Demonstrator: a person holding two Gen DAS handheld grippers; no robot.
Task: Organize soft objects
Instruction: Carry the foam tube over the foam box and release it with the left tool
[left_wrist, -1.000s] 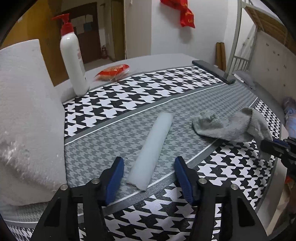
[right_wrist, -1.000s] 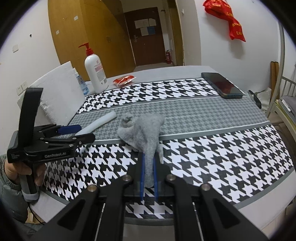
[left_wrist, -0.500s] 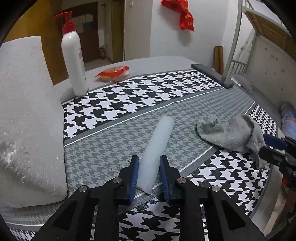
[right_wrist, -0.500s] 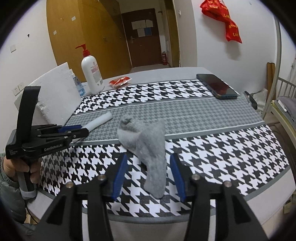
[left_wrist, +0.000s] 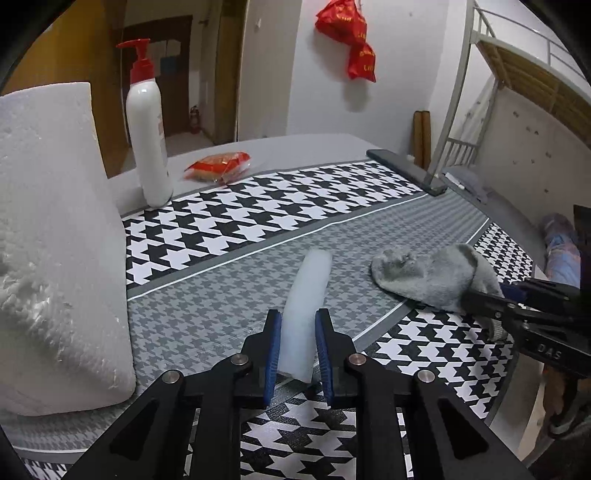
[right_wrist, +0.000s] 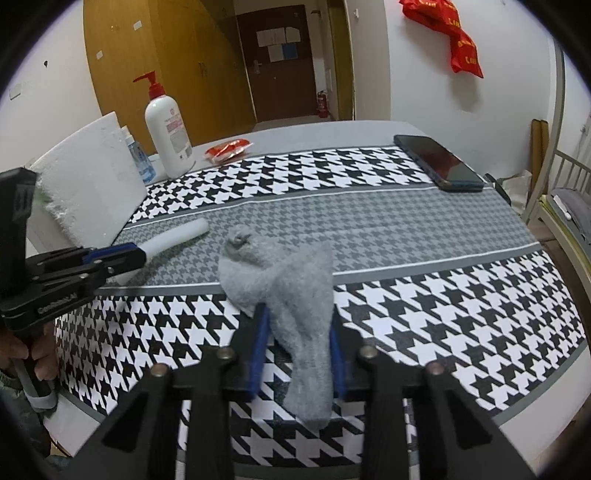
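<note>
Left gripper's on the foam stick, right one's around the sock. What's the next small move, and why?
Probably lift the left gripper slightly: its blue pads already press both sides of the white foam stick, which lies flat on the houndstooth cloth. The right gripper only straddles the gray sock.

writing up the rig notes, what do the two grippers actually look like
Both the left gripper and right gripper are black linkage frames with silver pivot rivets and blue finger pads. Each body carries small white lettering. No cables show.
</note>
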